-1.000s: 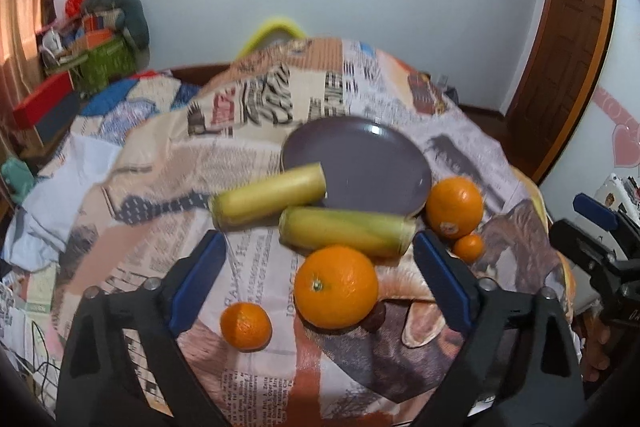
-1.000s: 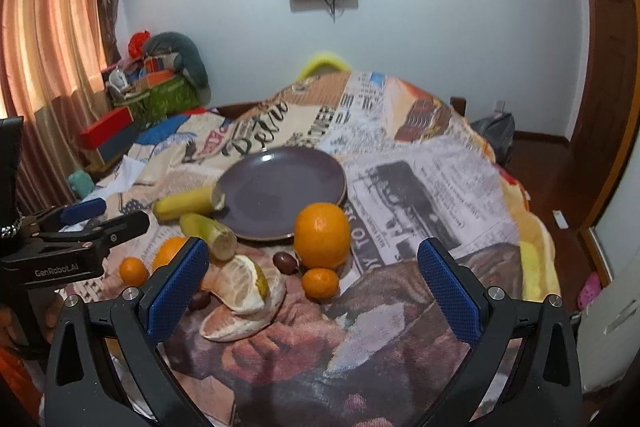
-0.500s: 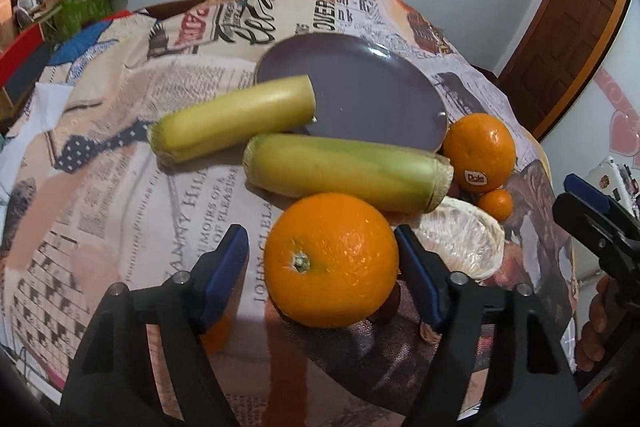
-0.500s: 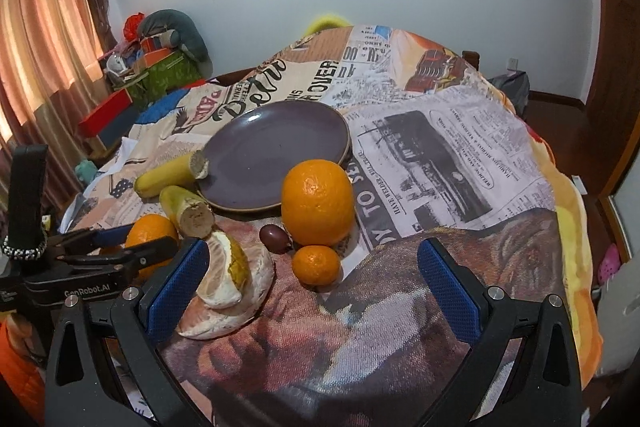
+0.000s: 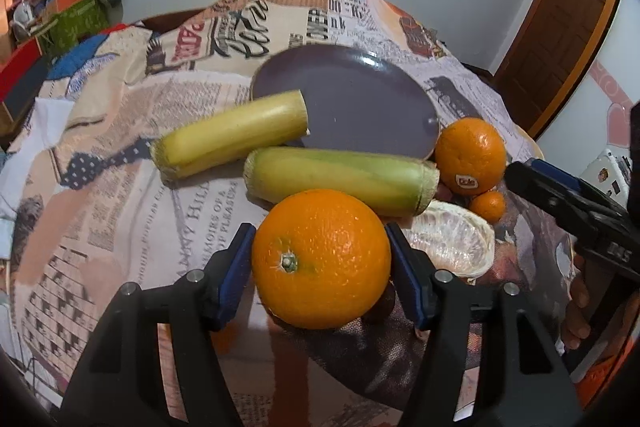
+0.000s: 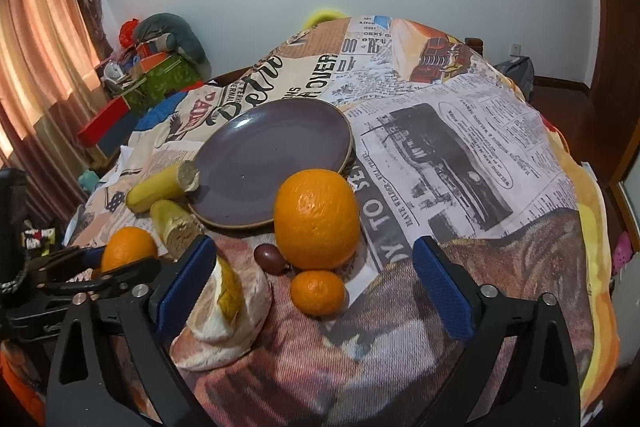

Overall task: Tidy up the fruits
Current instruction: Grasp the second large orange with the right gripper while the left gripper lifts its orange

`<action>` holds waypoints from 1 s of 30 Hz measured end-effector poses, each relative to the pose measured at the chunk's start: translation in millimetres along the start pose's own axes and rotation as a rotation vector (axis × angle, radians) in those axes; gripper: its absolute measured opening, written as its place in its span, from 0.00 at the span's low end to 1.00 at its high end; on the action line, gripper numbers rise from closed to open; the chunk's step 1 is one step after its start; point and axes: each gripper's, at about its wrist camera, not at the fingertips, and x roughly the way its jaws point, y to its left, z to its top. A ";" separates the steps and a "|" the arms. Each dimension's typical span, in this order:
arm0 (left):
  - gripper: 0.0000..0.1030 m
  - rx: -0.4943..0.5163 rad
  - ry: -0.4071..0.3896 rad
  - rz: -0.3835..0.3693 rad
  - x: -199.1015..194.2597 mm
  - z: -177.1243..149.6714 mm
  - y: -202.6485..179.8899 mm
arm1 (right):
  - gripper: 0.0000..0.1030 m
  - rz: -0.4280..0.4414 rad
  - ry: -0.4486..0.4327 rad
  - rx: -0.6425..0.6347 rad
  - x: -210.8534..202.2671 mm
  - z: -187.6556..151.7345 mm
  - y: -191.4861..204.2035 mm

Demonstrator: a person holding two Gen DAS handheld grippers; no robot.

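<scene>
My left gripper (image 5: 320,267) is shut on a large orange (image 5: 321,258), its blue pads touching both sides; the same orange shows in the right wrist view (image 6: 128,250). An empty purple plate (image 5: 360,107) (image 6: 276,163) lies beyond. Two cut yellow-green stalk pieces (image 5: 232,139) (image 5: 340,179) lie in front of the plate. A second large orange with a sticker (image 5: 470,155) (image 6: 317,219) and a small mandarin (image 5: 487,206) (image 6: 318,291) sit to the right. My right gripper (image 6: 316,291) is open, the mandarin between its fingers.
A peeled citrus piece on its rind (image 6: 224,311) (image 5: 452,243) lies by the right gripper's left finger. A dark brown nut-like fruit (image 6: 271,259) sits beside the large orange. The newspaper-print cloth (image 6: 460,147) covers the table. Boxes and bags (image 6: 152,67) stand at the left wall.
My left gripper moved forward and closed its fingers onto the near large orange. My right gripper moved forward and lower toward the mandarin and second orange, staying open.
</scene>
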 end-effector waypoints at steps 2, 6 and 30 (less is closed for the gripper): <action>0.62 -0.002 -0.023 -0.002 -7.7 3.7 2.5 | 0.93 -0.009 -0.005 -0.011 2.5 2.3 1.3; 0.62 -0.009 -0.069 -0.002 -18.5 12.9 6.6 | 0.93 -0.020 -0.018 -0.011 7.6 6.1 1.6; 0.62 0.009 -0.141 -0.001 -9.5 51.9 7.4 | 0.52 0.010 0.069 -0.013 30.5 13.2 0.5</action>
